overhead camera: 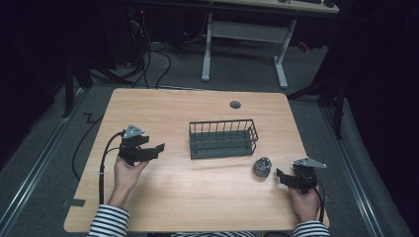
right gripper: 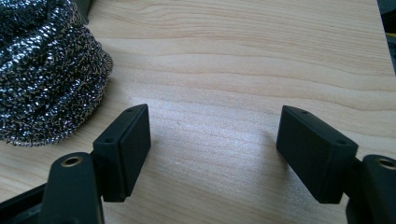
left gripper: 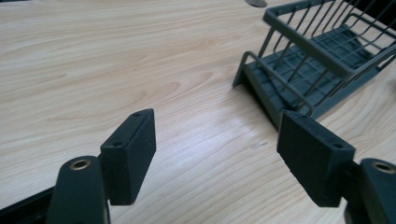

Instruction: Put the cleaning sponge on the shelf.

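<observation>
Surface (overhead camera: 197, 192) of light wood carries everything, largest first: dark wire basket (overhead camera: 223, 138) sits about mid-surface, slightly toward the far edge, empty as far as I can see. Steel-wool scrubber (overhead camera: 262, 167) lies near the right edge, just off the basket's near right corner, apart from it.

Right hand-held gripper (overhead camera: 281, 176) rests low by the near right corner, jaws spread apart, nothing between them. In the right gripper view the scrubber (right gripper: 44, 70) sits off to the left of the pads, not between them. Left hand-held gripper (overhead camera: 157, 148) is over the left half of the surface, jaws apart and empty, pointed at the basket's left end (left gripper: 308, 70).

Step in hand looks like picking up the scrubber for the basket. To do it well: swing the right hand-held gripper left until the ball is centred between the pads, go low so the pads take it at the widest part, squeeze gently since the mesh will give. The left one could steady the basket's rim so it does not slide.
</observation>
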A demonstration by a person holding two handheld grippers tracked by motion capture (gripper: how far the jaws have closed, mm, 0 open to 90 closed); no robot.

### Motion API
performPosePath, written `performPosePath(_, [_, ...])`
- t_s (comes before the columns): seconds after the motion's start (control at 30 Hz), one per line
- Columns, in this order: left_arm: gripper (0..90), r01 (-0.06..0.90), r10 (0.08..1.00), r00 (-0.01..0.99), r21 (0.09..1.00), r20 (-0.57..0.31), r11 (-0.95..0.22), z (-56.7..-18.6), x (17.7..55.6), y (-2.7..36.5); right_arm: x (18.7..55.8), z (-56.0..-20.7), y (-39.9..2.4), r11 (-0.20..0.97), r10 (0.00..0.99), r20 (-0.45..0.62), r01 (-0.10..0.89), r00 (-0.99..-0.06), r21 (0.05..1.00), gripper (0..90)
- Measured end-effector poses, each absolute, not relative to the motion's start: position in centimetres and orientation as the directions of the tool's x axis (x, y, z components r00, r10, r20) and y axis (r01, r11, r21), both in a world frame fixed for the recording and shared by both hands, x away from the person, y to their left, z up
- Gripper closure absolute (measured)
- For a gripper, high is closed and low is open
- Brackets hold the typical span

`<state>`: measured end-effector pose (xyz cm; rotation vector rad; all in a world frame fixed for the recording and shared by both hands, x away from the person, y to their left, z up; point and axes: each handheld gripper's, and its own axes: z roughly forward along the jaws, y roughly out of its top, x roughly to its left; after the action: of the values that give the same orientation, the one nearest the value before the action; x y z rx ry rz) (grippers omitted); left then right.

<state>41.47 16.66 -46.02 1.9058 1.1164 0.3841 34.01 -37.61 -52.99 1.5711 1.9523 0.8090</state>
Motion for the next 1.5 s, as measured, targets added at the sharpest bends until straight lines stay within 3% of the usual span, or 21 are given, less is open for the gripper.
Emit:
performPosePath(0.83, [28.7,0.621,0.888,0.436,0.764,-0.147,-0.178,-51.9,37.9,20.8,34.0,-53.0,-37.6,0.156,0.978,-0.016,0.679,-0.207,0.717,26.4])
performPosePath(1.5, [28.8,0.627,0.928,0.372,0.744,-0.023,-0.233,-53.7,37.6,20.6,33.9,-52.9,-37.7,0.164,0.976,-0.018,0.682,-0.216,0.712,28.5])
